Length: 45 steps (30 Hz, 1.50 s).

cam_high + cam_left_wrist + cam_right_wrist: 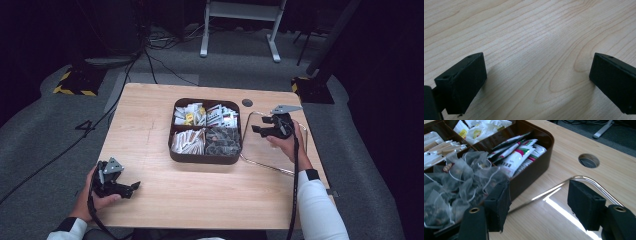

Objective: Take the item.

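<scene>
Two open grippers here — the left gripper idles empty at lower left, the right gripper hangs empty, jaws apart, beside the brown box at centre, so it could easily snag the tea bags or clip the wire frame.

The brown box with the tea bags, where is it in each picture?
High view: the brown box sits mid-table.
Left gripper view: not in it.
Right gripper view: it lies upper left.
Shared landmark: the metal wire frame beside the box.
</scene>
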Tool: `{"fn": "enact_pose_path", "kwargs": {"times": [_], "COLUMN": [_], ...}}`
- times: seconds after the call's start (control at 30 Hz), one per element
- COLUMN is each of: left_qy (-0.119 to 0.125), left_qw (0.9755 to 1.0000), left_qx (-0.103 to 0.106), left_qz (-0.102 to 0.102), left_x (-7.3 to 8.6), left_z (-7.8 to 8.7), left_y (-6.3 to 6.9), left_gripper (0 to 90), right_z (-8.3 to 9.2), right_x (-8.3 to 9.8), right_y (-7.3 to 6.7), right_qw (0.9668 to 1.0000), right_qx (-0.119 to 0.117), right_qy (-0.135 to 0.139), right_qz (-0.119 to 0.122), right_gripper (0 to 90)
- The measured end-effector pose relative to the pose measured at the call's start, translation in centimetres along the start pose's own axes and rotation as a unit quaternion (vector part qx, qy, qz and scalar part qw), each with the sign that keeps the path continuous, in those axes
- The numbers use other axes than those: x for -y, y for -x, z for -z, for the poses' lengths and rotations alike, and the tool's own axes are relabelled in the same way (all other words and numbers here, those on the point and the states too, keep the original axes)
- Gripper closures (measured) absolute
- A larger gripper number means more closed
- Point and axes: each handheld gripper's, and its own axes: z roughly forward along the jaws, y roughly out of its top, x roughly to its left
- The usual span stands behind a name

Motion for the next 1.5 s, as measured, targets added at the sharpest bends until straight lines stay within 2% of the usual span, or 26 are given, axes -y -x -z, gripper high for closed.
{"fn": "enact_pose_path", "kwargs": {"times": [0.03,0.07,0.1,0.13,0.17,0.2,0.23,0.3,0.37,0.43,0.57,0.67,0.7,0.77,0.93,1.13,1.17,1.3,1.5], "left_qy": [0.000,0.000,0.000,0.000,0.000,0.000,0.001,0.000,0.001,0.002,0.001,0.001,0.002,0.002,0.004,0.004,0.004,0.005,0.005], "left_qw": [1.0000,1.0000,1.0000,1.0000,1.0000,1.0000,1.0000,1.0000,1.0000,1.0000,1.0000,1.0000,1.0000,1.0000,1.0000,1.0000,1.0000,1.0000,1.0000], "left_qx": [0.001,0.001,0.000,0.000,0.000,0.000,0.000,0.000,0.000,0.000,0.001,0.001,0.000,0.000,-0.001,-0.001,-0.002,-0.001,-0.001], "left_qz": [0.000,0.000,0.000,0.000,0.000,0.000,0.001,0.000,0.000,0.000,0.000,-0.001,-0.001,-0.001,0.000,0.001,0.000,0.001,0.001], "left_x": [0.0,0.0,0.0,0.0,0.0,0.0,0.0,0.0,0.0,0.0,0.0,0.0,0.0,0.1,0.1,0.2,0.2,0.2,0.2], "left_z": [0.0,0.0,0.0,0.0,0.0,0.0,0.0,0.0,0.0,0.0,0.0,0.0,0.0,0.0,0.1,0.1,0.1,0.1,0.1], "left_y": [0.0,0.0,0.0,0.0,0.0,0.0,0.0,0.0,0.0,0.0,0.0,0.0,0.0,0.0,0.0,0.1,0.1,0.1,0.1], "left_gripper": [1.4,1.4,1.4,1.4,1.4,1.4,1.5,1.5,1.4,1.5,1.5,1.6,1.7,1.9,2.2,2.6,2.7,2.9,2.9], "right_z": [-0.6,-0.6,-1.2,-1.2,-1.8,-1.8,-2.4,-3.0,-3.4,-4.6,-5.8,-7.2,-7.8,-8.7,-10.0,-11.6,-12.1,-13.4,-14.0], "right_x": [-0.9,-0.9,-1.8,-1.8,-2.8,-2.8,-3.5,-4.3,-4.7,-5.9,-6.7,-7.5,-7.7,-7.9,-8.2,-8.4,-8.4,-8.4,-8.6], "right_y": [-0.4,-0.4,-0.8,-0.8,-1.3,-1.3,-1.7,-2.1,-2.4,-3.0,-3.5,-4.3,-4.6,-4.6,-4.5,-4.4,-4.4,-4.6,-5.2], "right_qw": [1.0000,1.0000,0.9999,0.9999,0.9998,0.9998,0.9997,0.9996,0.9996,0.9993,0.9990,0.9988,0.9987,0.9982,0.9980,0.9973,0.9970,0.9951,0.9949], "right_qx": [-0.003,-0.003,-0.006,-0.006,-0.011,-0.011,-0.015,-0.023,-0.021,-0.036,-0.045,-0.046,-0.041,-0.051,-0.048,-0.040,-0.029,-0.027,-0.033], "right_qy": [-0.002,-0.002,-0.001,-0.001,0.003,0.003,-0.001,0.001,0.004,0.003,-0.003,-0.015,-0.017,-0.028,-0.040,-0.062,-0.072,-0.094,-0.095], "right_qz": [0.005,0.005,0.011,0.011,0.014,0.014,0.017,0.014,0.017,0.010,0.005,0.012,0.024,0.013,0.006,-0.003,-0.003,-0.011,-0.005], "right_gripper": [35.7,35.7,36.2,36.2,37.6,37.6,37.3,38.6,39.1,39.6,40.5,41.4,42.0,42.1,41.9,41.7,40.6,39.4,36.5]}}
